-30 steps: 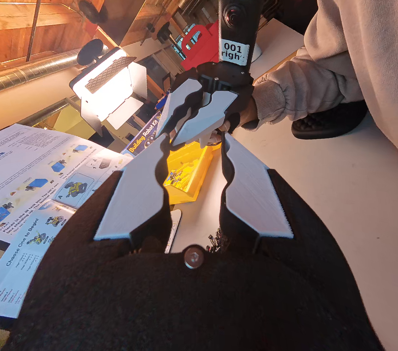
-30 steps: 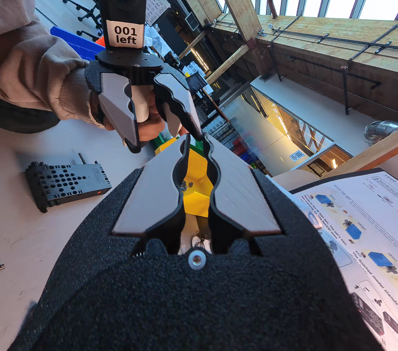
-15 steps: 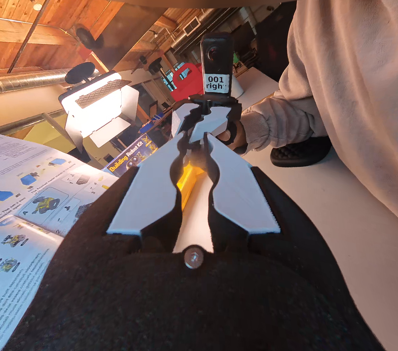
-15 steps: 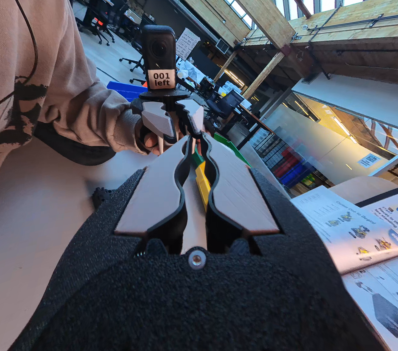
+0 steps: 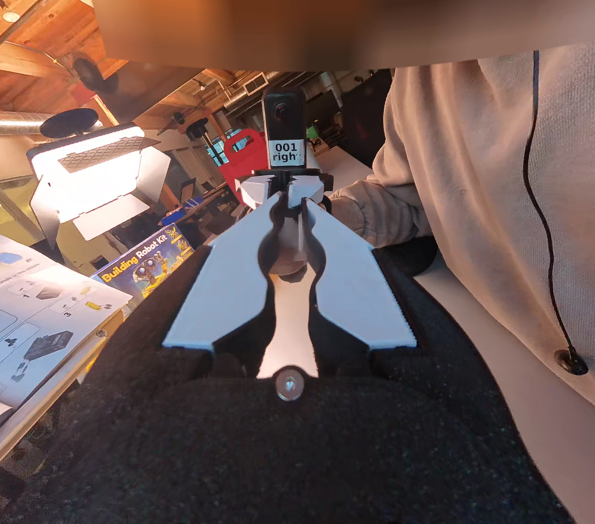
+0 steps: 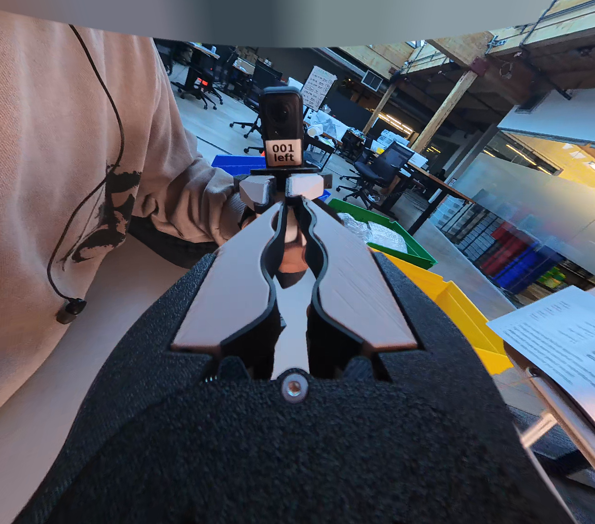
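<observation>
Looking along the left gripper (image 5: 293,203): held low and level over the white table (image 5: 483,331), closed down to a thin slit at the tips, gripping nothing. Aimed straight at the right gripper (image 5: 280,191), nose to nose and very near; cannot tell whether touching. Behind that, glimpsed through the gap, the right hand (image 5: 288,254) and a beige sleeve (image 5: 380,209), with a black pad (image 5: 415,254) under it. Off to the left side of this view: an open booklet (image 5: 48,309) lying flat, a blue box (image 5: 145,264) propped just beyond it, a lit lamp (image 5: 93,167) farther back

Looking along the right gripper (image 6: 293,206): same posture, low over the table, pinched nearly together at the tips, empty. Facing the left gripper (image 6: 281,188) head-on, with the left hand (image 6: 291,254) wrapped round its grip and visible between the near fingers. To the right side of this view, close beside the gripper body: a yellow bin (image 6: 450,299), contents hidden by its wall. Just past it a green bin (image 6: 412,248) with clear wrap (image 6: 380,235) inside. Nearer the camera, past the yellow bin, the edge of the booklet (image 6: 553,344). Far back, behind the left gripper, a blue bin (image 6: 238,162)
</observation>
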